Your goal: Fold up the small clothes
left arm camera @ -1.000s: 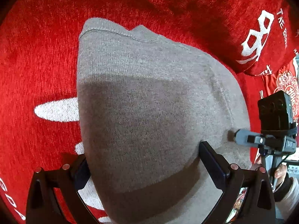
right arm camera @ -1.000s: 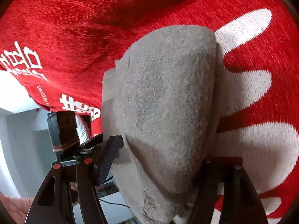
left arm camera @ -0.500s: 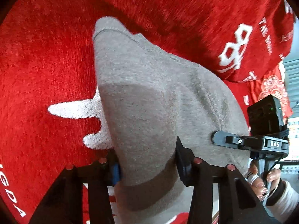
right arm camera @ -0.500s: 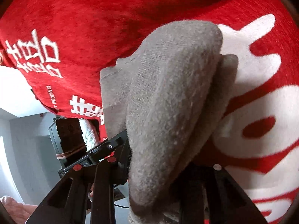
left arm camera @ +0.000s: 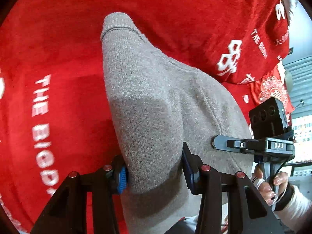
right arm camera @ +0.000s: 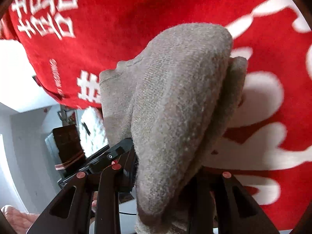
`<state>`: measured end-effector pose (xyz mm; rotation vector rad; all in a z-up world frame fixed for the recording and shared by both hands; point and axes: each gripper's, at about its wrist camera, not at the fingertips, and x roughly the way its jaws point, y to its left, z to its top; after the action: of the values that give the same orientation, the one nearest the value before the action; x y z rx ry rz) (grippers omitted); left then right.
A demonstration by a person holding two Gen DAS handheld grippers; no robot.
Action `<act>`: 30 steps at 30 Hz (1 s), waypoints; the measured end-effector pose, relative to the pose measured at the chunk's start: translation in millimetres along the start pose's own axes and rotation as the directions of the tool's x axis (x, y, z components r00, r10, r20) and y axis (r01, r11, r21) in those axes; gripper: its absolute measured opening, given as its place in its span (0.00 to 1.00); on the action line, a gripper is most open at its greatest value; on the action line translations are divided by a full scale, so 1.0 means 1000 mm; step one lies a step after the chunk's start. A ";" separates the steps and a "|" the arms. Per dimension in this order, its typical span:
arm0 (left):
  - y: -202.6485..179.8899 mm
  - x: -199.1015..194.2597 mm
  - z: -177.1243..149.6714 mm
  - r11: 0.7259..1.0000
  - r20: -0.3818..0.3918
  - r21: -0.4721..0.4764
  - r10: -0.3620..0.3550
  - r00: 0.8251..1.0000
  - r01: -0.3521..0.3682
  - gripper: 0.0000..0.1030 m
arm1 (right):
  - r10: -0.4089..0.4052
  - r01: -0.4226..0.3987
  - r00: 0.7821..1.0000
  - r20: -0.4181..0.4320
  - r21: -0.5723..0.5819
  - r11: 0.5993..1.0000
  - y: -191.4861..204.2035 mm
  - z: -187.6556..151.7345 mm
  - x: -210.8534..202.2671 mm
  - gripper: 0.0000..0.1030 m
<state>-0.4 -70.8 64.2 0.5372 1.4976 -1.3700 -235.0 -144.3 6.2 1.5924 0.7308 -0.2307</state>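
Grey knit garment [left arm camera: 156,101], thick w/ a stitched hem at its far end, hangs bunched above a red blanket [left arm camera: 58,39] w/ white lettering. Left hand-held gripper [left arm camera: 154,172] is clamped on one gathered fold; right hand-held gripper [right arm camera: 165,167] is clamped on another, fabric filling both. Right hand [left arm camera: 273,185] grips its handle. Risks, as judged: bulky folds could slip from the pads; uneven pull btwn the two grips could skew the fold; the loose lower layer may drag on the blanket.

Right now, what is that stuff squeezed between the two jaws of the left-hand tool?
A bunched fold of the grey knitted garment, pinched by the left gripper; the left wrist view shows it, above the red blanket.
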 end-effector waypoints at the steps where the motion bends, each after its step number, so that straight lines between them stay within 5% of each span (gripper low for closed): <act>1: 0.008 -0.003 -0.006 1.000 -0.004 -0.005 0.019 1.000 -0.019 0.46 | -0.019 0.019 1.000 -0.017 -0.002 1.000 0.000 -0.002 0.013 0.31; 5: 0.051 -0.007 -0.030 0.995 -0.029 -0.055 0.078 0.996 -0.080 0.46 | -0.168 0.166 0.984 -0.058 -0.037 0.985 -0.002 0.001 0.050 0.34; 10: 0.099 0.009 -0.053 0.977 -0.060 -0.119 0.172 0.983 -0.178 0.47 | -0.405 0.401 0.914 -0.011 -0.105 0.910 0.011 0.004 0.038 0.41; 13: 0.105 -0.005 -0.058 0.977 -0.031 -0.152 0.150 0.988 -0.153 0.47 | -0.486 0.486 0.873 0.035 -0.147 0.862 0.020 -0.001 0.024 0.41; 18: 0.107 -0.034 -0.064 0.969 0.026 -0.110 0.227 0.973 -0.223 0.47 | -0.636 0.643 0.766 0.099 -0.156 0.750 0.014 -0.002 0.013 0.22; 21: 0.116 -0.027 -0.061 0.960 -0.012 -0.127 0.249 0.969 -0.248 0.47 | -0.643 0.646 0.762 0.073 -0.146 0.749 0.003 0.001 0.025 0.22; 26: 0.113 0.001 -0.061 0.935 -0.045 -0.109 0.333 0.942 -0.336 0.66 | -0.736 0.745 0.660 0.150 -0.254 0.616 0.010 -0.006 0.034 0.25; 30: 0.107 -0.001 -0.065 0.914 -0.042 -0.075 0.396 0.917 -0.398 0.71 | -0.791 0.812 0.579 0.197 -0.227 0.538 0.020 -0.012 0.027 0.25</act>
<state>66.2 17.8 4.7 0.7628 1.3655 -0.9828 -205.7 -123.8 10.0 0.8422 1.3574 -0.8166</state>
